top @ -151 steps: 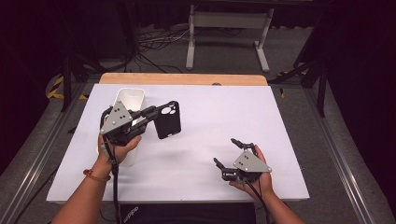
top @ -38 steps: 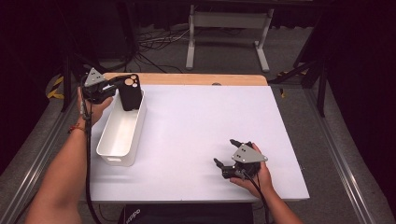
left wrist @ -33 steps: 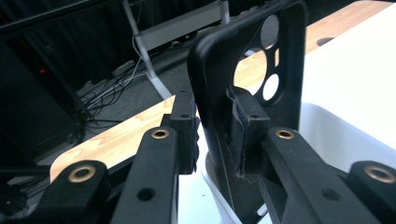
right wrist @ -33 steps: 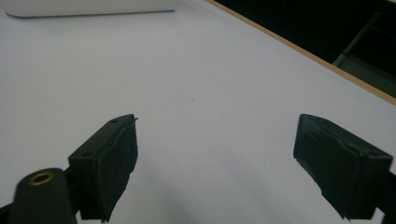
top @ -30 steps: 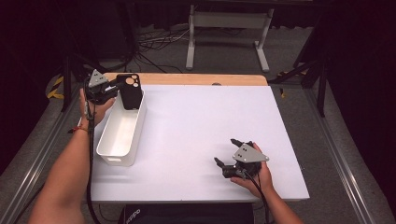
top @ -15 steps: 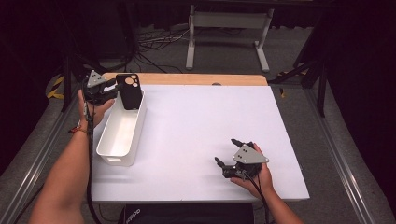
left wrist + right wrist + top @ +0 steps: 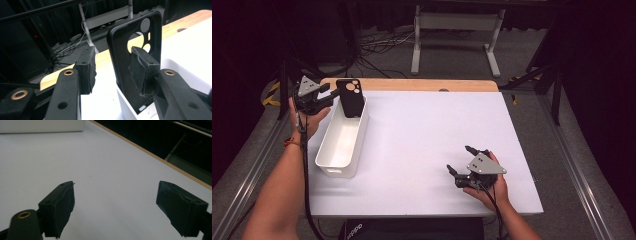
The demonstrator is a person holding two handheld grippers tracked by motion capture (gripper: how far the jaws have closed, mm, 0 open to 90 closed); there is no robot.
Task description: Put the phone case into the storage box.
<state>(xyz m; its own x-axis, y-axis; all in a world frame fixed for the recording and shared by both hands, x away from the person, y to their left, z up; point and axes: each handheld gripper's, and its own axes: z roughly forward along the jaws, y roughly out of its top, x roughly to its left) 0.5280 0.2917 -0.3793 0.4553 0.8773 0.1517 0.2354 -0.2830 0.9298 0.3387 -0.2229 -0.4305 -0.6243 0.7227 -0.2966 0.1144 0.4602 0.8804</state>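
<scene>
Phone case [image 7: 350, 97], black, stands on end at the far end of the white bin [image 7: 343, 140], its lower edge down inside the bin and its camera cutouts up top, leaning against the bin's end wall. The left gripper [image 7: 328, 95] sits right beside it at the table's far left corner, and its jaws have just been opening. In the left gripper view the case [image 7: 136, 57] is between the pads: one pad [image 7: 143, 71] looks to be against its inner face, the other [image 7: 86, 70] is well clear, so the grip is released. Over at the near right, the right gripper [image 7: 460, 161] rests low on the white table [image 7: 427, 130] in the person's hand [image 7: 492, 187], jaws spread wide with nothing between them, bare tabletop showing past the pads.
</scene>
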